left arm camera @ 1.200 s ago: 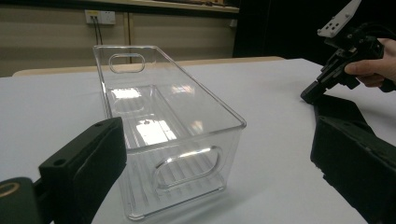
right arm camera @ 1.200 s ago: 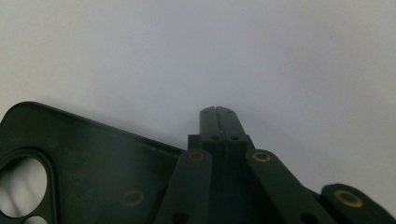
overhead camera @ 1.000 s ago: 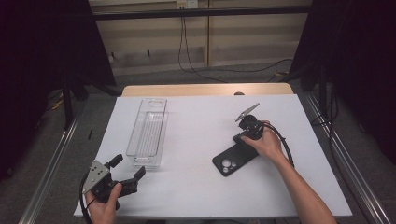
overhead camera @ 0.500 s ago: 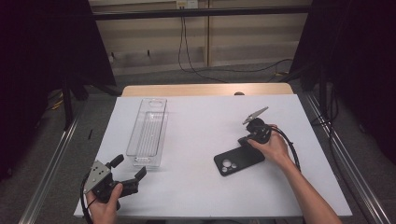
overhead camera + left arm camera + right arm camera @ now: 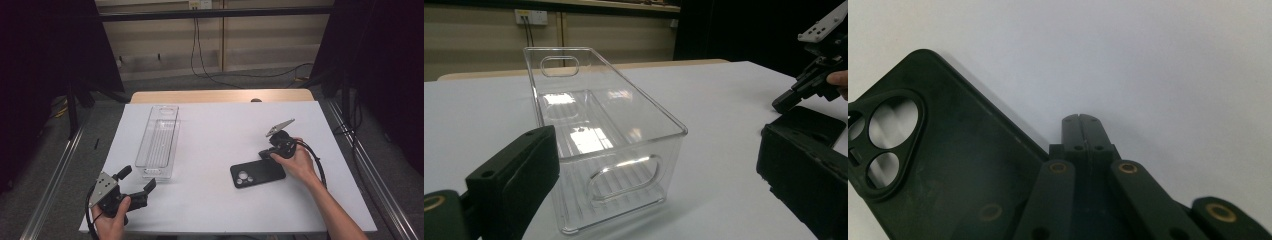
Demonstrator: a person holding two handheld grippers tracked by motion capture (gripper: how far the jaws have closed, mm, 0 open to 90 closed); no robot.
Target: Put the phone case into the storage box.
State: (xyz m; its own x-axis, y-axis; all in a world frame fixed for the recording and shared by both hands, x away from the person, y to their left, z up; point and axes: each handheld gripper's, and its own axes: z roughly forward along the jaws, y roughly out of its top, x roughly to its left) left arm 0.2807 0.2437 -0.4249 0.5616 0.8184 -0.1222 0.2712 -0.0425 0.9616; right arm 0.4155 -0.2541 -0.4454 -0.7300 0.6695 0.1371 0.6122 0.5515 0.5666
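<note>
A black phone case (image 5: 257, 173) lies flat, camera cutouts up, on the white table (image 5: 225, 130), right of centre. The right gripper (image 5: 263, 154) sits at its far right edge with jaws pressed together, their tips on the table just beside the case and nothing between them. Well apart to the left stands a clear plastic bin (image 5: 159, 141), with nothing in it. The left gripper (image 5: 136, 180), jaws spread, rests near the bin's near end.

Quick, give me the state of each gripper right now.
Left gripper: open, jaws wide apart, holding nothing, aimed at the clear plastic bin.
Right gripper: shut, nothing visibly between its jaws, tips at the edge of the black phone case.
</note>
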